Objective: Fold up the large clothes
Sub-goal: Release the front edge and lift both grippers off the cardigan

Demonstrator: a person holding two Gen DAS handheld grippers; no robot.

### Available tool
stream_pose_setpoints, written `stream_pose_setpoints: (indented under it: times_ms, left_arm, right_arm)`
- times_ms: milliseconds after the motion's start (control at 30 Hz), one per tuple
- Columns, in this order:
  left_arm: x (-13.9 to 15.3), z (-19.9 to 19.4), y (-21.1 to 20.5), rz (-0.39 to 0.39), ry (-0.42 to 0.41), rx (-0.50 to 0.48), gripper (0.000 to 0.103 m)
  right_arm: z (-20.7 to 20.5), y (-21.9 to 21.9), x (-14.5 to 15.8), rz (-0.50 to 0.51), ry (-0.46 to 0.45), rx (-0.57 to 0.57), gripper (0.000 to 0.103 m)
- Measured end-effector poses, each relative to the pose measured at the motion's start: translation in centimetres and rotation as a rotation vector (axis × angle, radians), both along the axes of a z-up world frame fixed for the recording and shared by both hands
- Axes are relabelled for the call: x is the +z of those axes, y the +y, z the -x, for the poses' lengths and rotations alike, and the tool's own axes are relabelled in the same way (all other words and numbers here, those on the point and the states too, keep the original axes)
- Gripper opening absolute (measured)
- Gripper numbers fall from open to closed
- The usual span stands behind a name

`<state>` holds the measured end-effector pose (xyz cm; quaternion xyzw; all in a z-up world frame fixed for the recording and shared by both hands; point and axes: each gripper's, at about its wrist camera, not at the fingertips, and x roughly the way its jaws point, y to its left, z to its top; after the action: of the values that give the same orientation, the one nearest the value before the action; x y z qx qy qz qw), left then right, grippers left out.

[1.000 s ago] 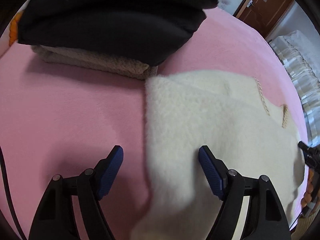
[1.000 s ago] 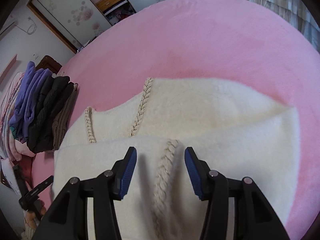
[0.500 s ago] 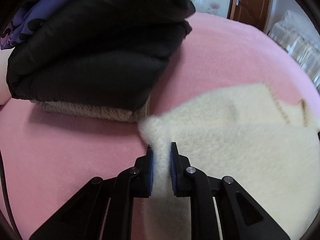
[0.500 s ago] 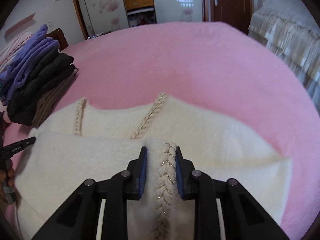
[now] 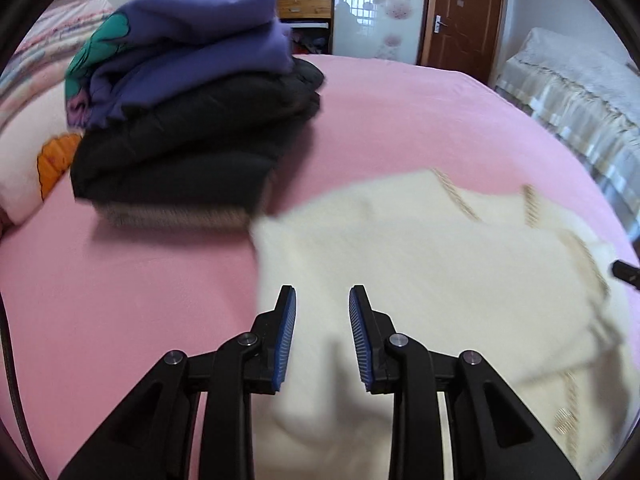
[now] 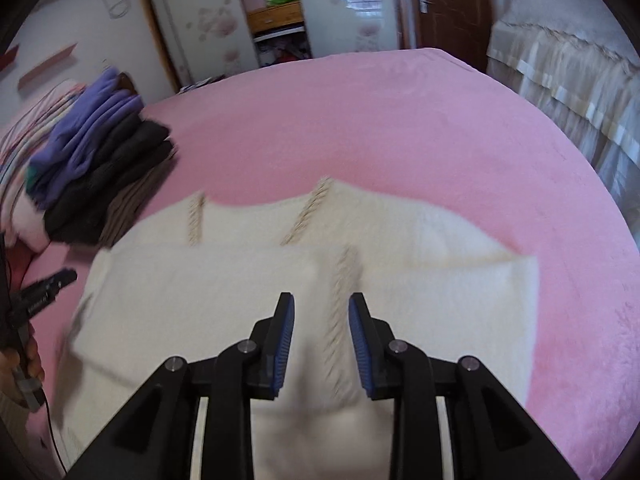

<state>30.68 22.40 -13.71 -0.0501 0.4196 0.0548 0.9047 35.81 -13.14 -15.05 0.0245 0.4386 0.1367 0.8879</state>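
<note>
In the left wrist view, the cream fleece garment [image 5: 420,280] lies folded on the pink bed [image 5: 120,300], filling the lower right of the frame. Its left edge runs down the middle, just beside the left tongs [image 5: 322,336]. Left of that edge the bed is bare pink all the way to the lower left. The left tongs are parting; cream fleece shows in the gap, but the blue pads do not press it, so the grip is let go. One stack of folded clothes [image 5: 192,120] sits in the upper left, purple on top, black beneath, a brown knit at the bottom, with its near corner close to the garment's upper left corner. A second bed with a pale cover [image 5: 580,100] stands at the right edge, and a brown door [image 5: 460,16] shows at the top.

In the right wrist view, the garment [image 6: 440,288] spreads across the lower middle, its far edge stepped and its right edge straight. Open pink bed [image 6: 400,120] lies beyond it and to the right. Three braided trims [image 6: 308,212] show on it, one running down between the pads of the right tongs [image 6: 321,344]. These tongs are parting too, with the pads clear of the braid. The stack [image 6: 100,168] sits at the left, and the left tongs' tip [image 6: 48,288] pokes in at the left edge.
</note>
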Motion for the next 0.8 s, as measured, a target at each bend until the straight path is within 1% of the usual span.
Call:
stream_pose_setpoints:
  times_ms: [67, 100, 167, 267, 333, 400, 433, 467, 533, 600, 633, 667, 700, 733, 800]
  left_arm:
    - [-0.8, 1.4, -1.0, 0.055, 0.018, 0.011, 0.024]
    - [-1.5, 1.9, -2.2, 0.068, 0.024, 0.019, 0.024]
    - [-2.5, 2.2, -3.1, 0.104, 0.035, 0.040, 0.024]
    - [-4.2, 2.3, -2.7, 0.132, 0.045, 0.090, 0.024]
    - [-5.3, 2.7, -3.0, 0.133, 0.058, 0.105, 0.024]
    - [-5.8, 3.1, -2.7, 0.115, 0.076, 0.097, 0.020]
    - [-6.0, 3.0, -2.4, 0.112, 0.086, 0.087, 0.017]
    - [-6.2, 2.8, -2.0, 0.113, 0.095, 0.077, 0.015]
    - [-6.7, 2.4, -1.6, 0.118, 0.103, 0.065, 0.009]
    - [-7.3, 2.3, -1.2, 0.136, 0.104, 0.057, 0.007]
    - [-7.5, 2.3, -0.9, 0.146, 0.104, 0.053, 0.005]
    - [-7.7, 2.4, -0.7, 0.152, 0.102, 0.049, 0.005]
    - [-8.0, 2.2, -0.7, 0.152, 0.100, 0.047, 0.005]
    - [-8.1, 2.1, -0.8, 0.148, 0.098, 0.045, 0.005]
    - [-8.3, 2.0, -0.8, 0.139, 0.094, 0.050, 0.004]
  right_arm:
    - [1.5, 1.8, -0.2, -0.015, 0.009, 0.043, 0.028]
    - [2.1, 3.0, -0.2, -0.029, 0.009, 0.073, 0.028]
    - [3.0, 5.8, -0.2, -0.039, -0.008, 0.125, 0.028]
    - [2.9, 10.4, -1.2, -0.069, 0.009, 0.191, 0.028]
    - [2.7, 12.9, -2.8, -0.029, 0.036, 0.220, 0.028]
    - [2.6, 13.5, -4.8, 0.062, 0.051, 0.216, 0.020]
    - [2.5, 13.1, -5.2, 0.086, 0.041, 0.203, 0.005]
    - [2.3, 12.2, -5.4, 0.093, 0.037, 0.182, 0.000]
    - [1.9, 9.1, -5.4, 0.097, 0.037, 0.105, 0.000]
    - [1.5, 5.3, -5.4, 0.194, 0.011, -0.026, 0.000]
    - [1.2, 3.4, -5.7, 0.195, 0.025, -0.073, 0.000]
    - [1.0, 1.6, -5.9, 0.164, 0.049, -0.095, 0.000]
    - [0.9, -0.2, -6.1, 0.106, 0.070, -0.106, 0.000]
    - [1.1, -1.1, -6.0, 0.085, 0.074, -0.108, 0.000]
    - [1.6, -1.0, -5.8, 0.114, 0.061, -0.095, 0.000]
